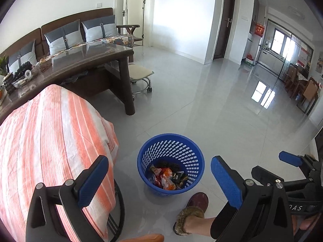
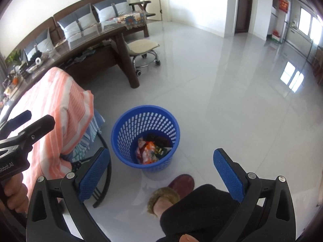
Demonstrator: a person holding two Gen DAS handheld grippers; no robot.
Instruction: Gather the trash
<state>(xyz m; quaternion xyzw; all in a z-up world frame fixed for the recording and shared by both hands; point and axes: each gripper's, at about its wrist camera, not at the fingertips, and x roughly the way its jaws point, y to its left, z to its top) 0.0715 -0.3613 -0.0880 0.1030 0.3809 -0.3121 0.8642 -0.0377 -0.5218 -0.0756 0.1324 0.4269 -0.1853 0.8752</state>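
Note:
A blue perforated waste basket [image 1: 171, 139] [image 2: 145, 109] stands on the pale tiled floor. Colourful wrappers and other trash [image 1: 167, 178] [image 2: 151, 151] lie in its bottom. My left gripper [image 1: 159, 161] hovers above and in front of the basket, jaws wide open with nothing between the blue pads. My right gripper [image 2: 161, 153] is also high over the basket, wide open and empty. Each gripper shows in the other's view: the right gripper [image 1: 272, 164] at the right edge, the left gripper [image 2: 34, 119] at the left edge, held by a hand.
A chair draped in orange-striped cloth [image 1: 50, 141] [image 2: 56, 104] stands just left of the basket. A person's slippered foot [image 1: 193, 207] [image 2: 171, 191] rests in front of it. Behind are a dark glass-topped table [image 1: 84, 60] [image 2: 90, 38], a wheeled stool [image 1: 139, 72] [image 2: 141, 45] and a sofa. Open floor stretches to the right.

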